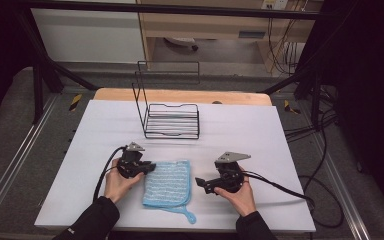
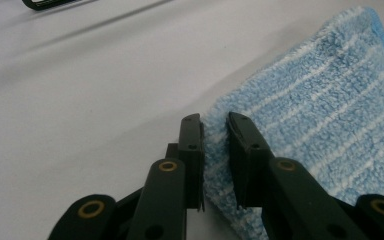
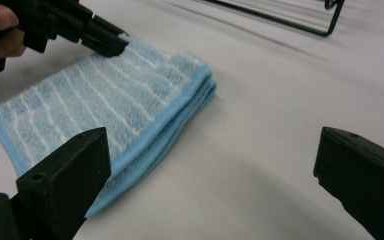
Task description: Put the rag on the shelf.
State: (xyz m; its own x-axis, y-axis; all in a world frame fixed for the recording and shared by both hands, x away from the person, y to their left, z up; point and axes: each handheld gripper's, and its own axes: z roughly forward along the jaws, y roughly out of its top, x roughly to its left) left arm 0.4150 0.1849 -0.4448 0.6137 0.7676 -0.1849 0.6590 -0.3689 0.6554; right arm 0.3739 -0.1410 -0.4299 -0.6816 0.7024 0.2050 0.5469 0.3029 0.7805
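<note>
Folded blue towel [image 1: 167,184] was seen lying flat on the white table [image 1: 80,150], low in the middle of the high view, with a small loop [image 1: 190,218] trailing from its lower right corner. White stripes were visible across its pile, and a plain blue border ran along its folded edges.

At the towel's upper left corner the left gripper [image 1: 149,169] was placed, held in a hand [image 1: 117,184] that entered from the bottom left of the frame. In the left gripper view the two black jaws were drawn close together around the towel's corner [image 2: 215,150]; a thin strip of pile was caught between them, and the pads were seen pressing on it, so the cloth was clenched there. In the right gripper view the same pinch was shown at the upper left [image 3: 112,44].

Right of the towel, and apart from it, the right gripper [image 1: 201,184] was held low over the table, pointed left toward the cloth. Its jaws were spread wide in the right gripper view [image 3: 210,175], with nothing between them but bare table.

A black wire rack [image 1: 172,121] was set on the table above the towel, well apart from it, in the upper middle of the high view.
</note>
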